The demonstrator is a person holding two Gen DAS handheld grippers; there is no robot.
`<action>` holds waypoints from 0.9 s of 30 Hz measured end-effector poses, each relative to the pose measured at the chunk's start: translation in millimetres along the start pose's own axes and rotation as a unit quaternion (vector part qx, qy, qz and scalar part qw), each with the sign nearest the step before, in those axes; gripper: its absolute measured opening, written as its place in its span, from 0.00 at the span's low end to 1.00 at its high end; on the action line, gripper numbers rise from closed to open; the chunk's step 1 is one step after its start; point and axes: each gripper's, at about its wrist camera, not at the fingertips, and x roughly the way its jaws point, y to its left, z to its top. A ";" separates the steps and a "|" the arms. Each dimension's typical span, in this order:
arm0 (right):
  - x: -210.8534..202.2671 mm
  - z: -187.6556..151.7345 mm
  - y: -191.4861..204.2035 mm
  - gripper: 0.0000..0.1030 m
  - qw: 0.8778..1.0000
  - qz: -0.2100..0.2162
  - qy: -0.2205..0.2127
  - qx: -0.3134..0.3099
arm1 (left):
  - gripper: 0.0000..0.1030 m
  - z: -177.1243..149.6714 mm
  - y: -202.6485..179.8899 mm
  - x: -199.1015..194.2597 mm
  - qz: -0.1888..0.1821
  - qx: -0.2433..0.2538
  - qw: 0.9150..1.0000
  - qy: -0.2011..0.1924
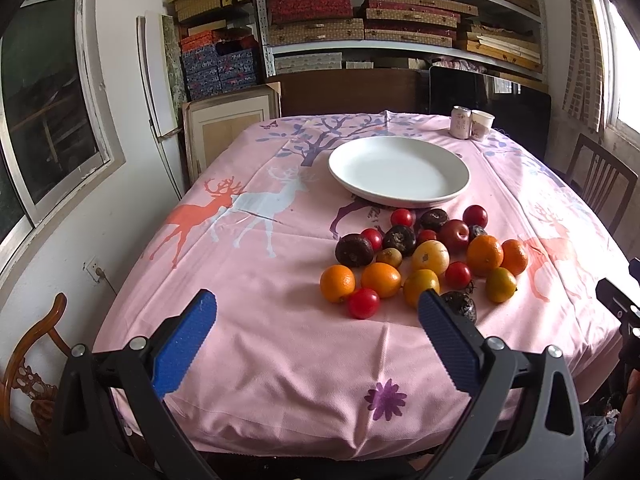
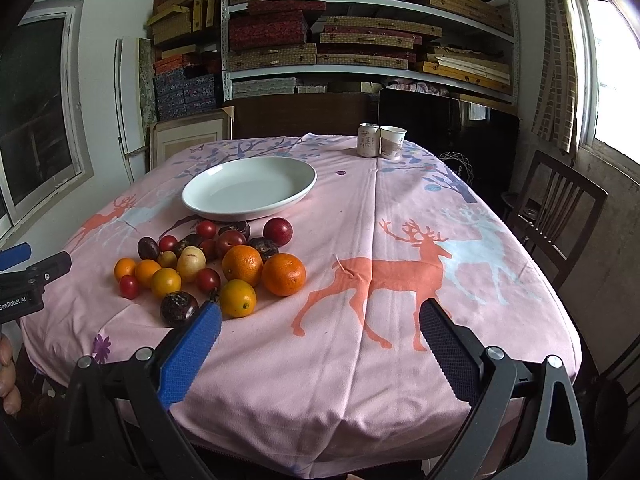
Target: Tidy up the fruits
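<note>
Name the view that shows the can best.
The right wrist view: the can stands nearer the middle there, larger, its label print visible beside the paper cup. The left wrist view shows the can smaller, at the table's far edge, its print unreadable.

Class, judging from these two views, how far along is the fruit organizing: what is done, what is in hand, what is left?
Done: nothing yet; the white plate is empty. In hand: nothing; the left gripper and right gripper are both open, hovering near the table edge. Left: the whole fruit pile lies on the pink tablecloth in front of the plate.
</note>
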 end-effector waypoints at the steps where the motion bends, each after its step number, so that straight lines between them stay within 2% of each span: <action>1: 0.0 -0.1 0.0 0.97 1.000 0.000 0.000 0.000 | 0.96 -0.1 0.0 0.0 0.000 0.000 1.000 0.000; 13: 2.9 -3.2 -0.2 0.97 1.000 -0.001 0.005 -0.002 | 0.96 -5.3 -2.4 5.1 -0.005 0.003 1.000 0.007; 17: 9.9 -5.9 -2.7 0.97 1.000 -0.001 0.014 0.002 | 0.96 -17.0 2.2 24.5 -0.027 0.002 0.999 0.033; 20: 19.2 -9.0 -5.3 0.97 1.000 0.000 0.026 0.007 | 0.96 -29.2 1.1 44.7 -0.030 0.030 0.998 0.054; 23: 29.7 -11.4 -6.7 0.97 0.999 0.006 0.042 0.012 | 0.96 -37.1 -2.2 62.0 -0.022 0.057 0.996 0.061; 27: 38.0 -13.6 -3.6 0.97 0.999 0.005 0.048 0.007 | 0.96 -37.7 -7.3 74.7 -0.054 0.057 0.995 0.061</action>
